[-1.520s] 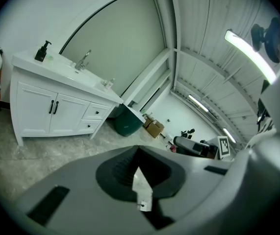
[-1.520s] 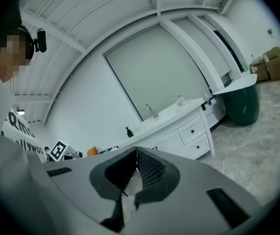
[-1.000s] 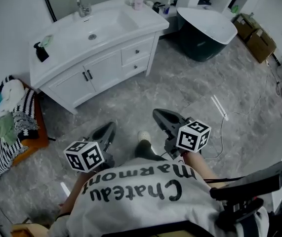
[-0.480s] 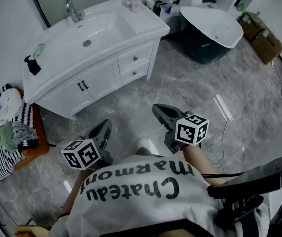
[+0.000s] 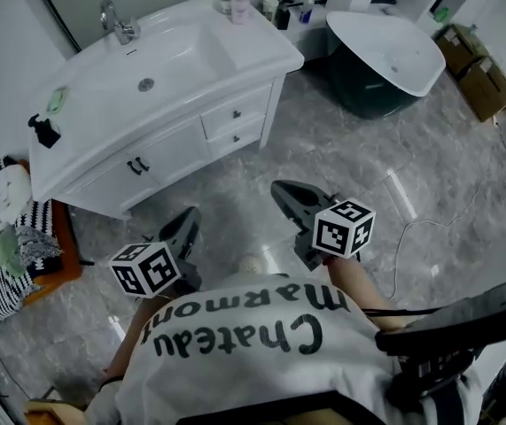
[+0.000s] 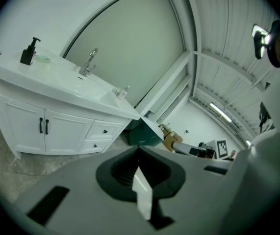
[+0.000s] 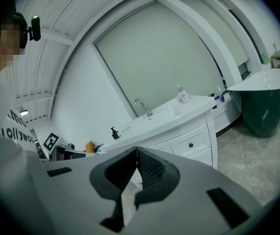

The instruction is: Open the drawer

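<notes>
A white vanity (image 5: 266, 50) with a sink stands against the wall, ahead and to the left. Its two small drawers, upper (image 5: 235, 113) and lower (image 5: 241, 134), each with a dark knob, are closed at its right end. They also show as the upper drawer (image 6: 105, 129) in the left gripper view and the upper drawer (image 7: 190, 144) in the right gripper view. My left gripper (image 5: 184, 227) and right gripper (image 5: 281, 189) hover over the floor, well short of the vanity. Both are shut and hold nothing, with the tips of the left gripper (image 6: 139, 150) and right gripper (image 7: 136, 150) touching.
A dark green bathtub (image 5: 385, 56) stands right of the vanity, with cardboard boxes (image 5: 478, 73) beyond it. An orange chair piled with clothes (image 5: 9, 237) sits at the left. A cable (image 5: 430, 228) trails across the grey marble floor. A soap dispenser (image 5: 44, 131) and bottles stand on the countertop.
The person has walked closer to the vanity with both grippers, and it has slid left and nearer in the head view. Both grippers stay shut.
</notes>
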The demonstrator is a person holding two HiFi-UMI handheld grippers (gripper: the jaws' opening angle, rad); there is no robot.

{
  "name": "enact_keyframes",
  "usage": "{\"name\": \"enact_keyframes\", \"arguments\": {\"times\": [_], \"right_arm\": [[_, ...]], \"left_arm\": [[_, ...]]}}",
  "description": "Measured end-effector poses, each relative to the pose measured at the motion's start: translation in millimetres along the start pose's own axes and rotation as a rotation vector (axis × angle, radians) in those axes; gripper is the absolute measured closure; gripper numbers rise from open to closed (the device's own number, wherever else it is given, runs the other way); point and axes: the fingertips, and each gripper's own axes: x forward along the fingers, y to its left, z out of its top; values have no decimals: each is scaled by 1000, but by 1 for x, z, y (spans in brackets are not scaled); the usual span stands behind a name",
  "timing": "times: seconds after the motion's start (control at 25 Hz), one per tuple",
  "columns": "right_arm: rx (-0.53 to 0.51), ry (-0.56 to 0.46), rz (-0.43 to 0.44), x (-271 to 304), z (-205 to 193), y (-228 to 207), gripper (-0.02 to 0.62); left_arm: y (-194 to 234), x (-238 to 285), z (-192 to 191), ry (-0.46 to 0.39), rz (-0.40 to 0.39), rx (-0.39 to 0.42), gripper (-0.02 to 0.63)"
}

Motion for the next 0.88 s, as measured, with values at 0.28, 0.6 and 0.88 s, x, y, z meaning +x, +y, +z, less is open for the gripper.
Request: {"name": "enact_keyframes", "arguments": {"times": [0.28, 0.6, 0.88], "right_arm": [[-36, -1, 16, 12, 15, -29, 584], [-107, 35, 38, 32, 15, -31, 584], [-71, 43, 33, 63, 16, -39, 584]], "left_arm": [[1, 34, 15, -31, 9, 16, 598], [7, 46, 29, -88, 23, 26, 598], [16, 66, 50, -107, -20, 17, 598]]}}
